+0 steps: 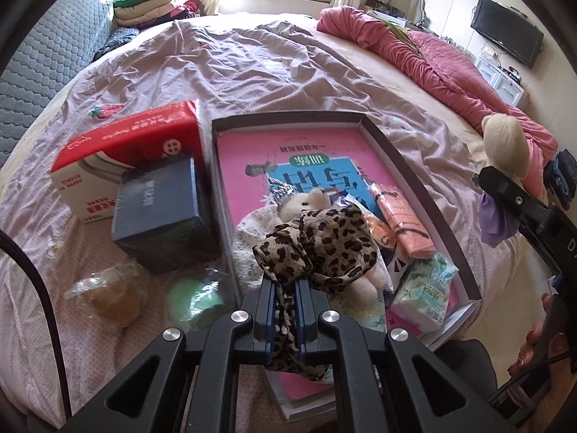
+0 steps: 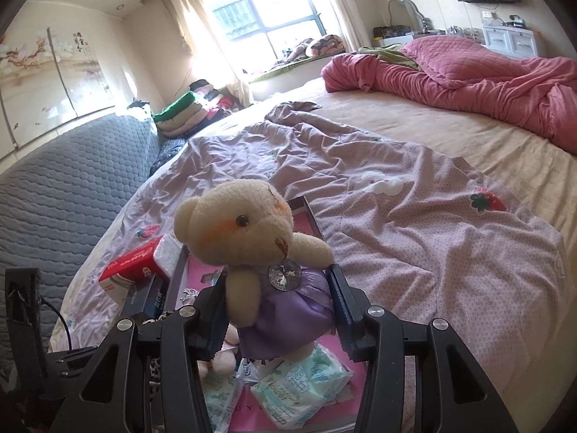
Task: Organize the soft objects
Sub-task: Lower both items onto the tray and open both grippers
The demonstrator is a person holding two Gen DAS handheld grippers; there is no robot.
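Two soft things are in our grasp at once, which is why both hands hang over the shallow grey cardboard box lid (image 1: 418,180) on the bed (image 1: 252,72). Our left hand-held gripper (image 1: 285,299) is pinched narrow on the leopard-print fabric scarf (image 1: 324,245), whose loose end drapes over the pile inside the lid; we judge it is being laid in or lifted out, and cannot tell which. Our right hand-held gripper (image 2: 277,299) is closed around the purple satin skirt of the cream plush teddy bear (image 2: 249,231), holding it upright above the lid, clear of the pale green tissue packets (image 2: 299,389) below. The lid already holds a small white plush toy (image 1: 310,202) and a folded orange cloth (image 1: 404,216), so it seems the collecting place. The red-and-white carton (image 1: 119,151) and dark blue box (image 1: 162,209) stand just outside, touching its left wall.
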